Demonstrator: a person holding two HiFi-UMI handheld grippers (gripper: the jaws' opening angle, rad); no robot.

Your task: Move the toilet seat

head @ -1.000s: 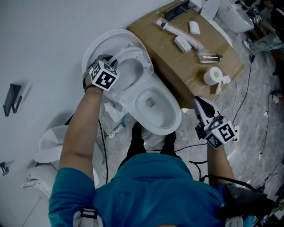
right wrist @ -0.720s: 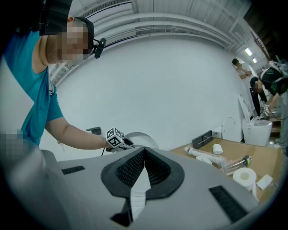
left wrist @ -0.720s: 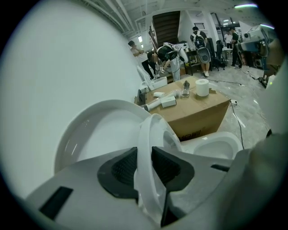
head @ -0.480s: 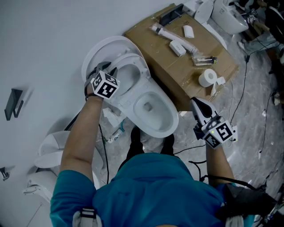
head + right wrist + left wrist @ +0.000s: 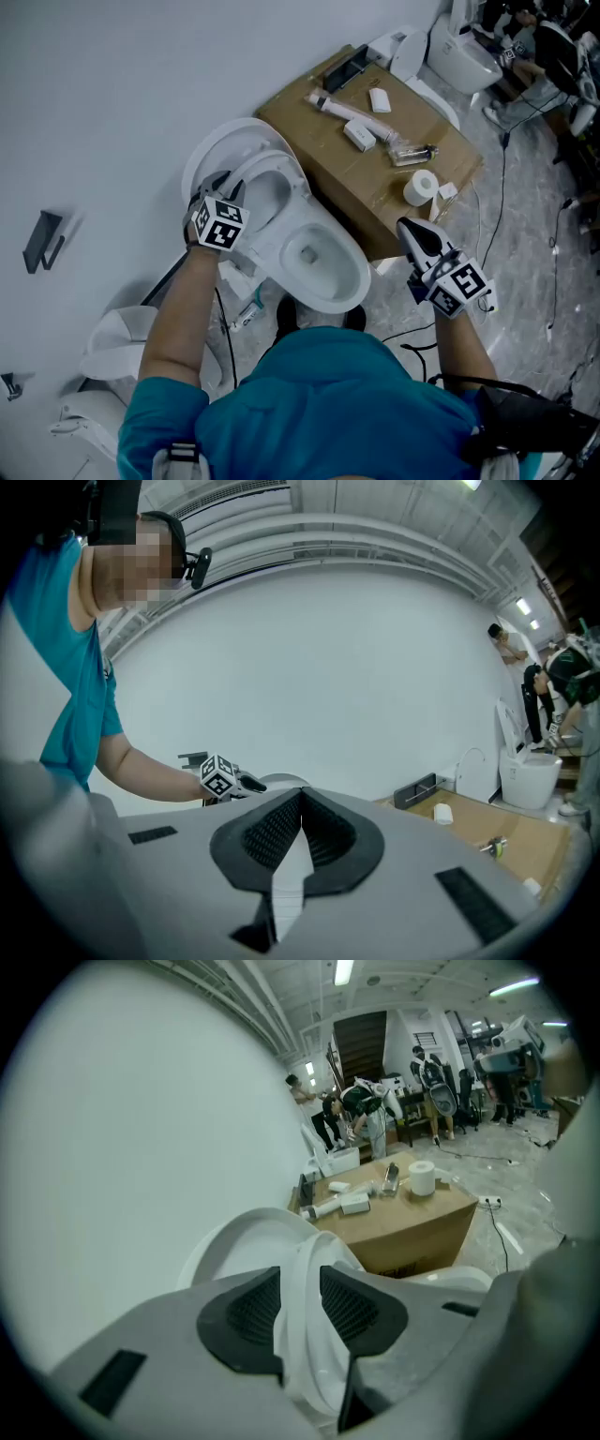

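A plain white wall (image 5: pixel 112 94) backs a grey stone-patterned floor (image 5: pixel 525 281) strewn with cables; against the wall sits a broad cardboard box (image 5: pixel 314 155), and just beside it a white toilet bowl (image 5: pixel 323 272) with its lid (image 5: pixel 220 155) leaning back on the wall. The toilet seat (image 5: pixel 295 178) stands tilted up off the bowl, between bowl and lid. The left gripper (image 5: pixel 300 1288) reaches over the seat's wall-side rim; its jaws have just been opening a little, yet the rim runs between the black pads (image 5: pixel 239 1312), which seem to press on both its faces. The right gripper (image 5: pixel 300 803) hangs over the floor, well apart from the bowl, jaws pressed together on nothing. On the box lie a white tube (image 5: pixel 342 111), a paper roll (image 5: pixel 419 187) and a small bottle (image 5: pixel 412 153).
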